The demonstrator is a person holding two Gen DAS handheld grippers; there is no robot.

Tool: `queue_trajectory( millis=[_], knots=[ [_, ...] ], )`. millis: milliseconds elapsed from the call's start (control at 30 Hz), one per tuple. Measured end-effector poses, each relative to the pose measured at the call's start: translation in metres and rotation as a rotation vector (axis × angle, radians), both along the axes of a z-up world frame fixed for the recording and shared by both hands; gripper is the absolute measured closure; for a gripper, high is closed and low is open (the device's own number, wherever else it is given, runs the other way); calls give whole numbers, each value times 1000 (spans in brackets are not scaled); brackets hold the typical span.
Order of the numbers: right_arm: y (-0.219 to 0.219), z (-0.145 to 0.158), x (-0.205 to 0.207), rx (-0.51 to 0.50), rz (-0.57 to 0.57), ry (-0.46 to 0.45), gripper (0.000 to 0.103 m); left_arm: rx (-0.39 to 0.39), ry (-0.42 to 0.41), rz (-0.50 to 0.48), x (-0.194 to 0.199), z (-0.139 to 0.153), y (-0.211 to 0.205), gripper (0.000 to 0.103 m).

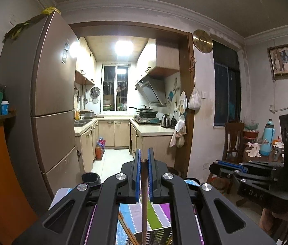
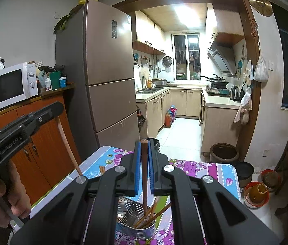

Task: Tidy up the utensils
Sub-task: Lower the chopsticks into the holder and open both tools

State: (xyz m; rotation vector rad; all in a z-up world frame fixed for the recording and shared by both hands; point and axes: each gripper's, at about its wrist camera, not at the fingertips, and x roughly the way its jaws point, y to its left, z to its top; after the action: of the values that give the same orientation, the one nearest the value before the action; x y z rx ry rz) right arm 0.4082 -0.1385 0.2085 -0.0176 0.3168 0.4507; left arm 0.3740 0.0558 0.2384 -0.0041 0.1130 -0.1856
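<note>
My left gripper (image 1: 144,161) is shut on a brown wooden chopstick (image 1: 144,194) that runs down between its blue pads toward a metal utensil holder (image 1: 158,237) below. My right gripper (image 2: 144,153) is shut on a darker chopstick (image 2: 144,175) whose lower end hangs into the round metal utensil holder (image 2: 136,227), which holds several chopsticks and a perforated insert. The left gripper also shows in the right wrist view (image 2: 56,110) with its chopstick (image 2: 67,145) slanting down to the table. The right gripper shows at the right of the left wrist view (image 1: 217,165).
The holder stands on a table with a floral purple and blue cloth (image 2: 209,169). An orange cabinet (image 2: 43,140) with a microwave (image 2: 9,86) stands left, a brown fridge (image 2: 109,71) behind. Clay pots (image 2: 222,153) and bowls sit on the floor to the right.
</note>
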Motion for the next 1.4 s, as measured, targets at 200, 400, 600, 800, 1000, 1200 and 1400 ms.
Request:
queue_trajectory(
  millis=[200,400,600,800,1000,1200,1400],
  knots=[
    [2,-5,3,-6,-2,25,98,-23,0,-11,12,-13,-1,95],
    [1,-12,10,-4,-2,50,98,-29,27,-15,26,-32,-1,95],
    [3,-23,17,-3,6,84,97,-32,33,-13,33,-44,1,95],
    [3,-31,24,-2,12,119,97,-20,64,-13,43,-55,-1,90],
    [-5,-35,28,14,-3,139,93,-26,89,15,51,-65,4,57],
    [-10,-35,26,17,-32,119,71,-35,112,41,57,-68,11,49],
    [-12,-34,22,8,-41,106,66,-32,126,57,56,-67,15,43]
  ],
)
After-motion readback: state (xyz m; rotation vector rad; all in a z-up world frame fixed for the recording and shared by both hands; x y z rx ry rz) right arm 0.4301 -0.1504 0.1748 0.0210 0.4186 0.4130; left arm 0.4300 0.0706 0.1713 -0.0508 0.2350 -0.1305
